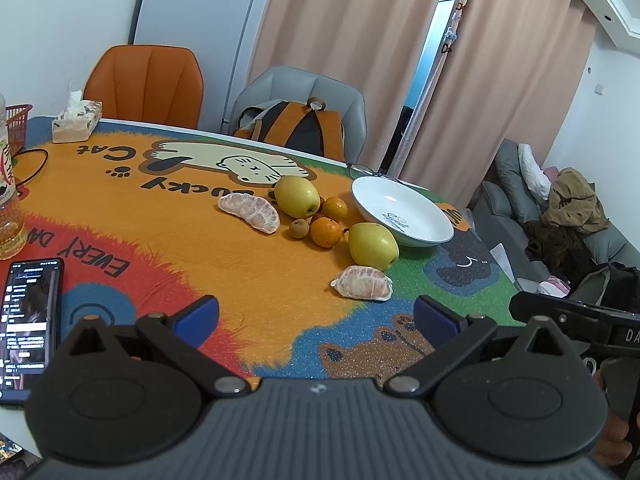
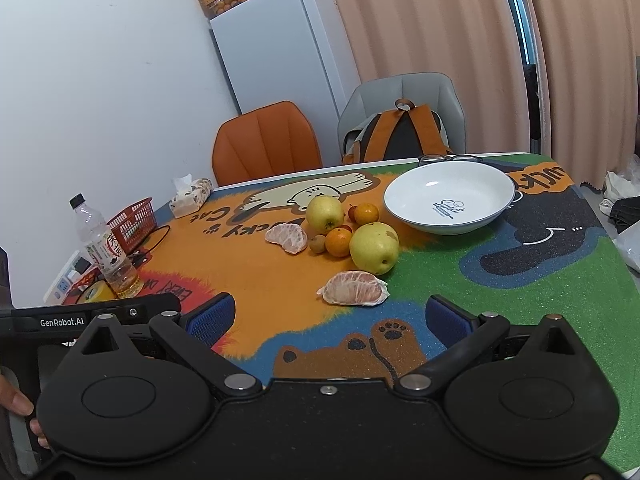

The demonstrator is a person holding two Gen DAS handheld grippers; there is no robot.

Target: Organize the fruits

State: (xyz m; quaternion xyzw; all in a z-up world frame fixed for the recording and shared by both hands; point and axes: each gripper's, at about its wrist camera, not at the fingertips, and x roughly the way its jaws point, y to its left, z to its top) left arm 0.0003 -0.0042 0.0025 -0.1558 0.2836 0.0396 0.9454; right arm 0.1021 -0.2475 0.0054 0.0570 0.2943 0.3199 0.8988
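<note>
on a cartoon-printed tabletop (image 2: 460,280), fruit lies loose near the middle: two yellow pears (image 2: 374,249) (image 2: 325,213), two small oranges (image 2: 338,242) (image 2: 367,213), a small brown fruit (image 2: 317,243) and two peeled citrus halves (image 2: 354,289) (image 2: 288,239). a white bowl (image 2: 450,196), holding nothing, sits toward the far right corner, just beside the nearer pear. the left gripper (image 1: 316,316) and the right gripper (image 2: 330,318) hover over the near edge, each with jaws spread wide and gripping nothing, the nearer citrus half just ahead of them. a phone (image 1: 30,320) lies at the near left edge; a bottle (image 2: 108,252), red basket (image 2: 134,222) and tissue box (image 2: 191,196) line the left edge.
</note>
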